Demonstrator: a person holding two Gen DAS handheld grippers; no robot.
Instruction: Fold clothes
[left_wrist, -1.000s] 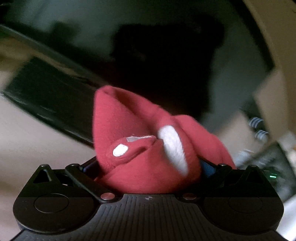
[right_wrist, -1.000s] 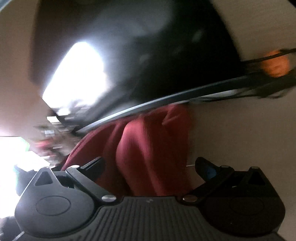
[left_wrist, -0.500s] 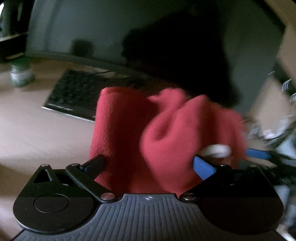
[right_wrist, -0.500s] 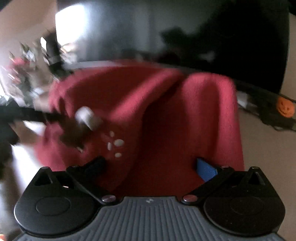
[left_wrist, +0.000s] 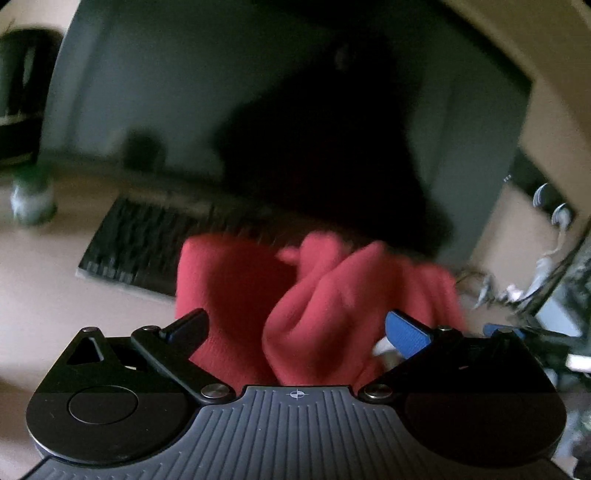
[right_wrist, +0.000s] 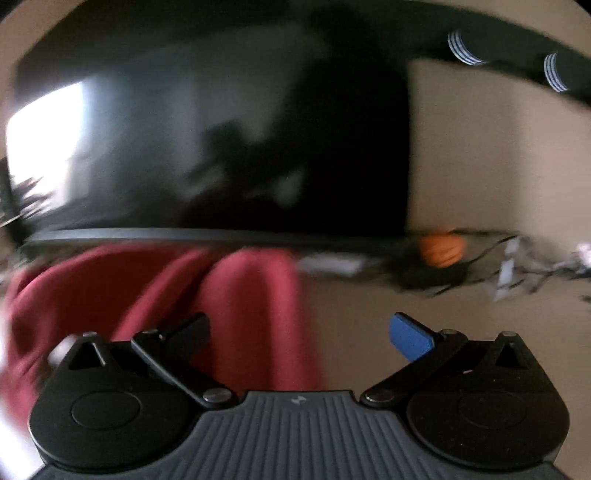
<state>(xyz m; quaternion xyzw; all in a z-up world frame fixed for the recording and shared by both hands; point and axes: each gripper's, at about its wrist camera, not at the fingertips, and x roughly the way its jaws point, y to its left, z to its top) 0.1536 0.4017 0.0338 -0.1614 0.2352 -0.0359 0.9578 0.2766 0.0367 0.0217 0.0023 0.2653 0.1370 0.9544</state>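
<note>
1. The left gripper (left_wrist: 295, 328) stands wide, with the bunched red garment (left_wrist: 317, 295) between its fingers, not clamped.
2. The right gripper (right_wrist: 299, 332) is wide too; the garment (right_wrist: 155, 295) lies at its left.
3. The garment sits rumpled on the desk (right_wrist: 369, 321) before the monitor (right_wrist: 221, 147); I judge folding barely begun.

Left hand-held gripper (left_wrist: 295, 325): jaws stand wide apart, a bunched red fleece garment (left_wrist: 280, 295) filling the gap between them. Whether either finger presses the cloth cannot be told; the picture is blurred. A black keyboard (left_wrist: 136, 243) lies on the tabletop (left_wrist: 48, 295) behind and left of the garment. A dark monitor (left_wrist: 184, 103) stands behind the keyboard.
</note>
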